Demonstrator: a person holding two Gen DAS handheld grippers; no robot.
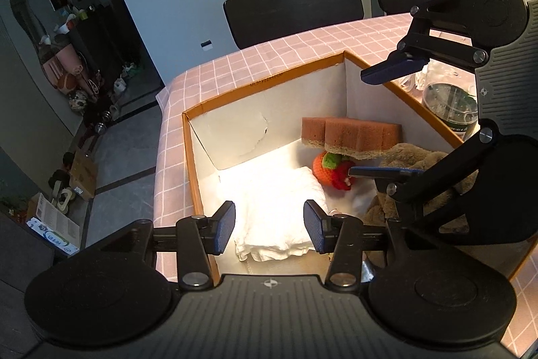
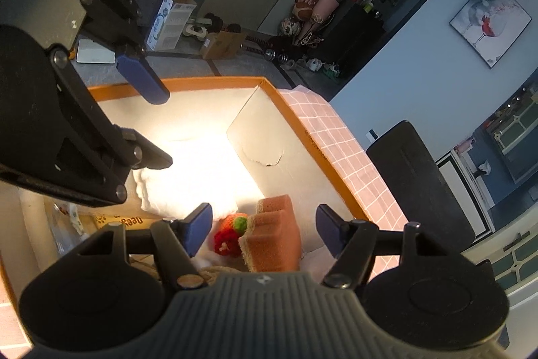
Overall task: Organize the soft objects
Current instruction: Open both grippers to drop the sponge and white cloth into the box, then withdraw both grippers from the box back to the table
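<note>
I have both tools hanging over the open cardboard box [image 1: 269,83] on the pink checked counter [image 1: 302,39], and neither has hold of anything. My left hand-held gripper [image 1: 269,226] is spread wide with only air between its pads, poised above the folded white cloth [image 1: 279,207] on the box floor. My right hand-held gripper [image 2: 264,229] is also spread wide and empty; in its own view the sponge [image 2: 275,231] sits directly between and below its fingers.

The soft things are already inside the box: the cloth in the middle, two brown sponges leaning in the far corner, a knitted orange, green and red toy [image 1: 331,172] tucked under them, and a brown furry piece [image 1: 420,164] along the right-hand wall.

If anything wants tidying, I judge it is the sponge, which rests propped on the toy, not flat. It lies straight ahead of my right tool, its long side running roughly front to back between the fingers, so the right is nearer and better lined up. From the left it is further away, past the cloth.
</note>
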